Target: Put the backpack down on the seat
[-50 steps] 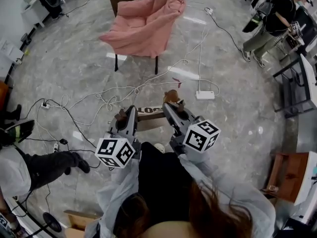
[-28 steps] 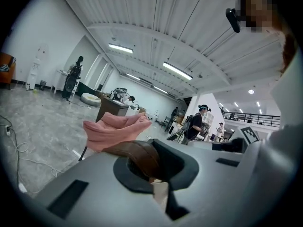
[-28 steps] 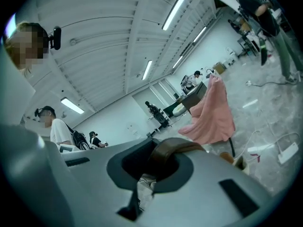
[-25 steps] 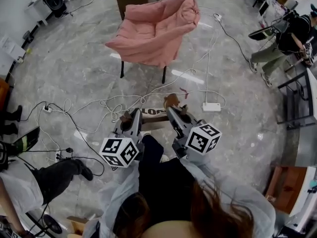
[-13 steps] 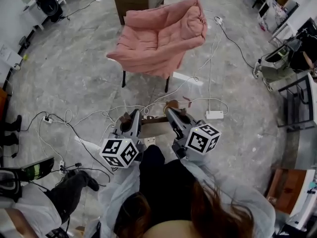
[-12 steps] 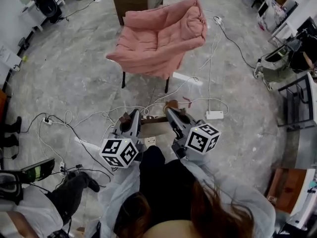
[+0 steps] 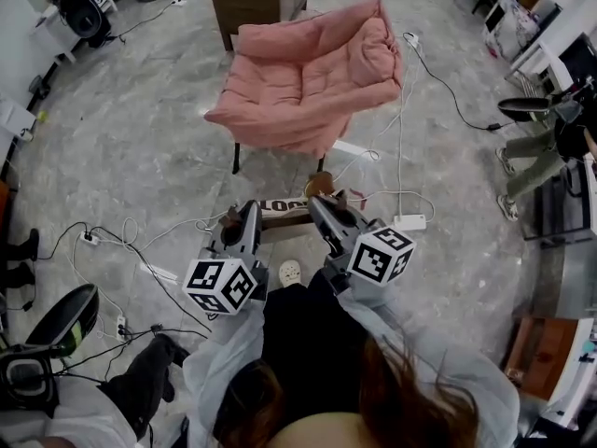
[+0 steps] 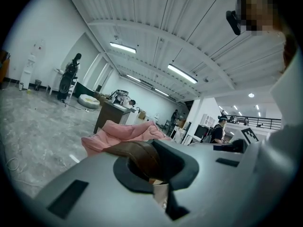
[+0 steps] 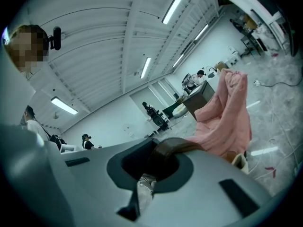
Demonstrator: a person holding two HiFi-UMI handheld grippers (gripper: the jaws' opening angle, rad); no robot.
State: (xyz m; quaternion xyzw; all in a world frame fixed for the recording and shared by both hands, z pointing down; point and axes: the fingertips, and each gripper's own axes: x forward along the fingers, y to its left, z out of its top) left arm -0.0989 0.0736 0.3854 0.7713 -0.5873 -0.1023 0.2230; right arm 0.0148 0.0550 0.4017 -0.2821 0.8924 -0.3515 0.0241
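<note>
Lettering on backpack was unreadable; left claw and right claw each clamped shut on a brown strap; only head view showed pink chair seat.

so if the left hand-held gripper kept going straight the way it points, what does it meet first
Most likely the pink chair. The left hand-held gripper, shut on a brown strap, points toward the front of its seat. Depth is hard to judge, so it could pass low.
</note>
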